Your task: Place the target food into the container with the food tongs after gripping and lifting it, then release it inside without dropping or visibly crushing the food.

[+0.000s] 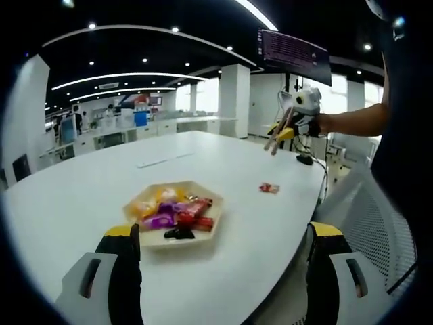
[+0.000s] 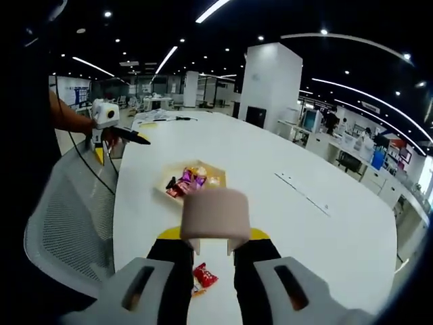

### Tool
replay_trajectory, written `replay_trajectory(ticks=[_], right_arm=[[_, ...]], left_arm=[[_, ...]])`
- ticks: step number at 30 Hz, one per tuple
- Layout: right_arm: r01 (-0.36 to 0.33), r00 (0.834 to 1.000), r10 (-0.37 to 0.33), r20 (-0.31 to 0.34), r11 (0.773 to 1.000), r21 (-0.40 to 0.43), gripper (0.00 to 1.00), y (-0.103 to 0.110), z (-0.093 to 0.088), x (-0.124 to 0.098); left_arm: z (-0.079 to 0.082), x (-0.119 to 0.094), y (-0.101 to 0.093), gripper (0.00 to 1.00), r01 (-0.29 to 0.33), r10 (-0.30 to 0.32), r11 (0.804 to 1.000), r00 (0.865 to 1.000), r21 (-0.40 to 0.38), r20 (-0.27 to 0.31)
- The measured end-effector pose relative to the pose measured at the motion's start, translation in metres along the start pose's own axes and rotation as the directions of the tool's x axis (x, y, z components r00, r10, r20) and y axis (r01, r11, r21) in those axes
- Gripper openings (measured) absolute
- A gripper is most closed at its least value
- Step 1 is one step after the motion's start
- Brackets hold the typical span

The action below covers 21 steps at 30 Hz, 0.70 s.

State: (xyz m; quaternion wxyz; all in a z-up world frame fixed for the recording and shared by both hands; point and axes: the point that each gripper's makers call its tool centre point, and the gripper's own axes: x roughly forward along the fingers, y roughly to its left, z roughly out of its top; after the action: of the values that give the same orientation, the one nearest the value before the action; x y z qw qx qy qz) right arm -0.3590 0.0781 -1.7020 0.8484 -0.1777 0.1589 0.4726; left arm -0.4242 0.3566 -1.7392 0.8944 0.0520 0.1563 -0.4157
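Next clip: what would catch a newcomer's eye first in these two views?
The tray heaped with bright wrapped snacks stands out mid-table in the left gripper view. In the right gripper view, the right gripper clamps beige tongs close to the lens, above a lone red snack on the white table. The left gripper hangs open over the table's near edge.

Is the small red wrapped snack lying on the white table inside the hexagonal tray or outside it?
Outside. The small red wrapped snack lies on the bare white table, apart from the hexagonal tray that holds the other wrapped snacks.
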Motion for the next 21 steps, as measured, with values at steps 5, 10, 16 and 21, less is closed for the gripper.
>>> replay_trajectory(ticks=[5, 10, 16, 21], right_arm=[[-0.007, 1.0, 0.008, -0.019, 1.0, 0.013, 0.21, 0.003, -0.014, 0.004], [-0.026, 0.999, 0.027, -0.035, 0.999, 0.025, 0.2, 0.005, -0.028, 0.008], [-0.033, 0.998, 0.036, -0.044, 0.998, 0.049, 0.2, 0.005, -0.039, 0.015], [-0.051, 0.996, 0.053, -0.07, 0.998, 0.042, 0.2, 0.009, -0.049, 0.022]], left_arm=[[-0.001, 0.0, 0.0, 1.0, 0.0, 0.0, 1.0, 1.0, 0.003, -0.004], [-0.001, 0.001, 0.0, 1.0, 0.0, 0.0, 1.0, 1.0, 0.005, -0.008], [-0.003, 0.001, 0.0, 1.0, -0.001, 0.001, 1.0, 1.0, 0.006, -0.009], [-0.002, 0.001, 0.001, 1.0, -0.005, 0.005, 1.0, 1.0, 0.008, -0.008]])
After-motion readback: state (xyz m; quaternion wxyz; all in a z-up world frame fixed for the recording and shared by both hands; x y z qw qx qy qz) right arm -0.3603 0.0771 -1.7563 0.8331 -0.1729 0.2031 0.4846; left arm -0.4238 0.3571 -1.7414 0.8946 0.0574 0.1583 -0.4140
